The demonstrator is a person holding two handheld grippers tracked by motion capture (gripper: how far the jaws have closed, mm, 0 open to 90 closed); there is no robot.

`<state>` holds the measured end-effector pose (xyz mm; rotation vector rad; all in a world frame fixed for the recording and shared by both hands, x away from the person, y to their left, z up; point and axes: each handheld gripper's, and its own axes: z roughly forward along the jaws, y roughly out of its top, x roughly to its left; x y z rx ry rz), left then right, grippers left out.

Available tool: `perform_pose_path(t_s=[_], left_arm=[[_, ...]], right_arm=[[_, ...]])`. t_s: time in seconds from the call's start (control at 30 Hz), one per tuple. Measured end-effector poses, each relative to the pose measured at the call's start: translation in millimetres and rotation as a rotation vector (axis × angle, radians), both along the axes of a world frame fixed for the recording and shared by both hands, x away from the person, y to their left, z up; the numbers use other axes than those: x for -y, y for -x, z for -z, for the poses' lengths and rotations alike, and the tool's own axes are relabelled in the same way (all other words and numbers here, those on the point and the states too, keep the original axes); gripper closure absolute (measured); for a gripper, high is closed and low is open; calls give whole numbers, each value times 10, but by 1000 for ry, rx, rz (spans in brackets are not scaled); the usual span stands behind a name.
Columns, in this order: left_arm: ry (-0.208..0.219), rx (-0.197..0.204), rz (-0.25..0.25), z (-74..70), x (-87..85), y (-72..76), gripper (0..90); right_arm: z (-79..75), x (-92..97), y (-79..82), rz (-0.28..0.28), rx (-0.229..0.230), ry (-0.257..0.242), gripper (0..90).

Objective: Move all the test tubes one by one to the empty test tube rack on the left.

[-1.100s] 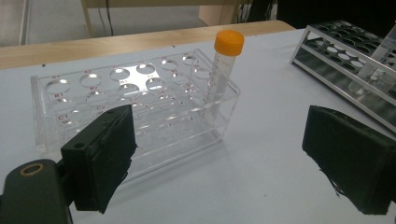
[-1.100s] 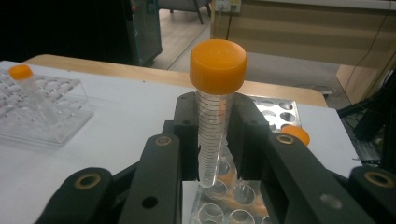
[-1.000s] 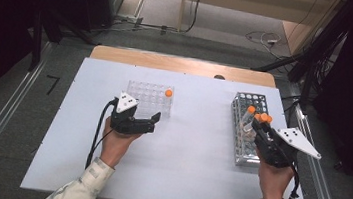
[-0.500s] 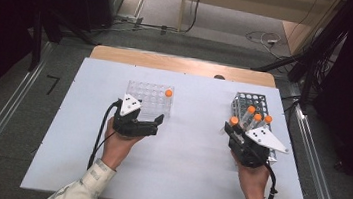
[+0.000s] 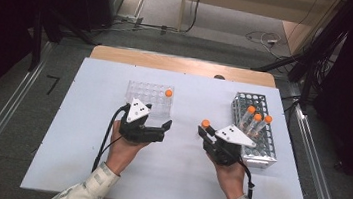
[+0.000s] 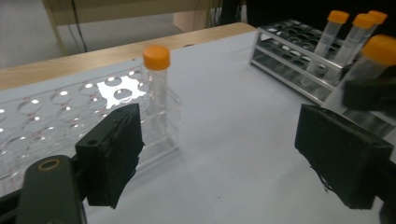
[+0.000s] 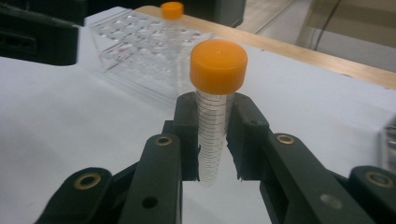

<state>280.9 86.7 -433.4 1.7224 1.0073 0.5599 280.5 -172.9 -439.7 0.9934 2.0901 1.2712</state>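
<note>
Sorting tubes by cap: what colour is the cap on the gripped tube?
Orange; the tube shows best in the right gripper view.

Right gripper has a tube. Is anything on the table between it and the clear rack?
Nothing visible blocks the way. The right gripper holds the orange-capped tube, and bare white table lies between it and the clear rack. The left gripper, jaws open, hovers at the rack's near edge.

Both grippers, the left gripper (image 5: 163, 126) and the right gripper (image 5: 203, 132), are black with white triangle plates on top. Black cables hang from them. The sleeves (image 5: 86, 188) look pale and patterned, maybe camouflage.
</note>
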Motion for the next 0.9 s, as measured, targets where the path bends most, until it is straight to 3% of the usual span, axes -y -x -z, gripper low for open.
perform_pose_path(t_s=[0.37, 0.67, 0.9], left_arm=[[59, 13, 105, -40, 21, 65, 305], [63, 3, 173, -18, 54, 66, 442], [47, 1, 191, 1, 87, 68, 548]], right_arm=[[113, -500, 22, -124, -35, 34, 723], [114, -626, 26, -154, -47, 29, 723], [106, -647, 33, -169, -44, 27, 723]])
